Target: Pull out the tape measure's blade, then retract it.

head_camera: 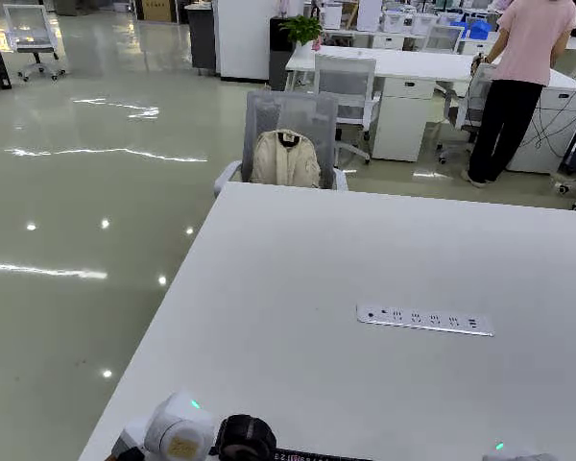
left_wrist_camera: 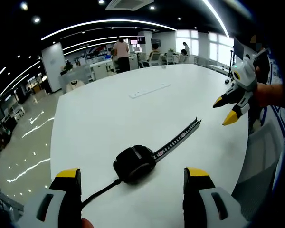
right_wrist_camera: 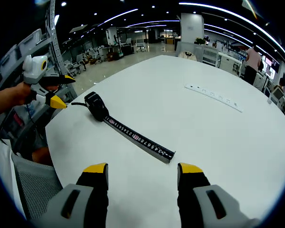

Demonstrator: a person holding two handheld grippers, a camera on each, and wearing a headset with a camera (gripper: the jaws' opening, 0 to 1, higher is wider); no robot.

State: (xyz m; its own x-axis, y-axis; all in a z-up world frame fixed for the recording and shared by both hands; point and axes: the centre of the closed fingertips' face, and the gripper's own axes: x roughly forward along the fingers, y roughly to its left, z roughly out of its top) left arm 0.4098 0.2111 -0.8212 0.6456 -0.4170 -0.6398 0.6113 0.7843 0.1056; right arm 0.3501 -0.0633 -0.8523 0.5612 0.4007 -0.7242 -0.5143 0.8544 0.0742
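A black tape measure case [left_wrist_camera: 134,163] lies on the white table [left_wrist_camera: 109,114], its blade [left_wrist_camera: 180,137] drawn out flat across the top. My left gripper [left_wrist_camera: 132,174] stands open just behind the case, touching nothing. A black strap [left_wrist_camera: 100,192] trails from the case toward it. My right gripper [right_wrist_camera: 143,169] is open a short way from the blade's free end [right_wrist_camera: 167,154], and the case [right_wrist_camera: 96,105] lies beyond. From each side the opposite gripper is in sight: the right gripper [left_wrist_camera: 226,109] and the left gripper [right_wrist_camera: 61,91]. In the head view the case [head_camera: 246,437] sits at the bottom edge beside the left gripper [head_camera: 180,437].
A flush power strip [head_camera: 423,320] is set into the table's middle. An office chair [head_camera: 290,144] with a cream jacket stands at the far table edge. A person [head_camera: 520,82] stands at desks beyond. Shiny floor lies to the left.
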